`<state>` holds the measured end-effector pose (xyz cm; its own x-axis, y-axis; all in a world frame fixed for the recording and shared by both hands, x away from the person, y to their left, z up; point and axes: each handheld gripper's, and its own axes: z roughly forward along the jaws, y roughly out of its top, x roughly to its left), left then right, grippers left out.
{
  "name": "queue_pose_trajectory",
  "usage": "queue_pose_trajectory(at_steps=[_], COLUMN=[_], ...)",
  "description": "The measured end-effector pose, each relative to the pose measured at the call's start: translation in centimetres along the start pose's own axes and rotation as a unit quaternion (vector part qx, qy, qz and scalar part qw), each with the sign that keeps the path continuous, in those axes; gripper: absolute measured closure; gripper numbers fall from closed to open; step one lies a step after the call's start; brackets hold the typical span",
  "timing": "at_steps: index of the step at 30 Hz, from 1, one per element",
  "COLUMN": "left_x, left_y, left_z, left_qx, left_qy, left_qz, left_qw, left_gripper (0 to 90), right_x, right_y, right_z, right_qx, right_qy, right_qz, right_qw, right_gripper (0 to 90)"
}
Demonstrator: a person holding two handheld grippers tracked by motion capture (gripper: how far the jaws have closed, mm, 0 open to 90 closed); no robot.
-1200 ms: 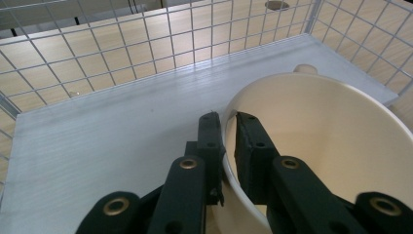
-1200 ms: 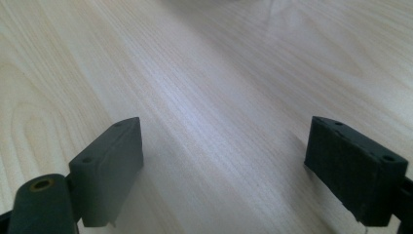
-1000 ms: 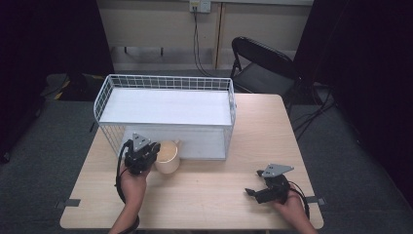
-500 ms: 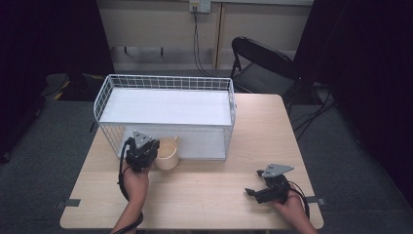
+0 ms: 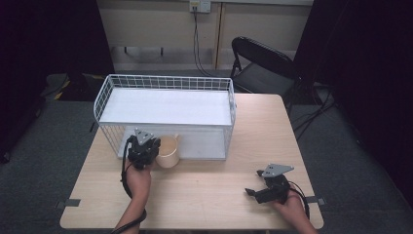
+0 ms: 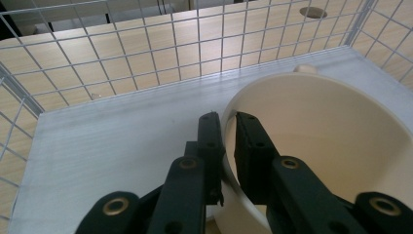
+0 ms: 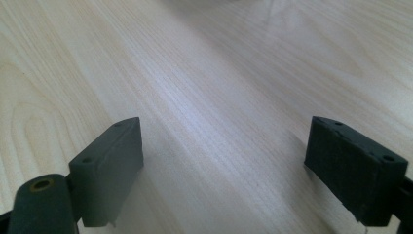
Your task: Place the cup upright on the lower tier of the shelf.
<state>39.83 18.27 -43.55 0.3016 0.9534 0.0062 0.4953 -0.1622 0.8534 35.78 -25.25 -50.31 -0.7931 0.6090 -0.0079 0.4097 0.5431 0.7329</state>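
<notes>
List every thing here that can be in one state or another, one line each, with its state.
Left tool: shut on the cup's rim, one jaw inside the wall, one outside.
Right tool: open, jaws wide apart, low over the table, holding nothing.
Cream cup: upright, mouth up, nothing seen inside, at the wire basket's near side.
White wire basket: upright, open-topped, its white floor bare.
Folding chair: unfolded, unoccupied, beyond the table.
</notes>
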Motion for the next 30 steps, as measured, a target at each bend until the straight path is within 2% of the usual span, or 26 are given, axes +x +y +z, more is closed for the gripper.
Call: queue_pose_trajectory(at_steps=[30], left_x=[0.5], left_y=[0.7], left_z=[1.2], left_qx=[-0.003], left_qy=[0.014], left_qz=[-0.012], left_qw=[0.9998], left_gripper=[81.6], right_x=[0.0], right_y=[0.0], right_z=[0.0], right_qx=[0.0], right_qy=[-0.001], right_qz=[0.001], right_qw=[1.0], right_gripper=[13.2])
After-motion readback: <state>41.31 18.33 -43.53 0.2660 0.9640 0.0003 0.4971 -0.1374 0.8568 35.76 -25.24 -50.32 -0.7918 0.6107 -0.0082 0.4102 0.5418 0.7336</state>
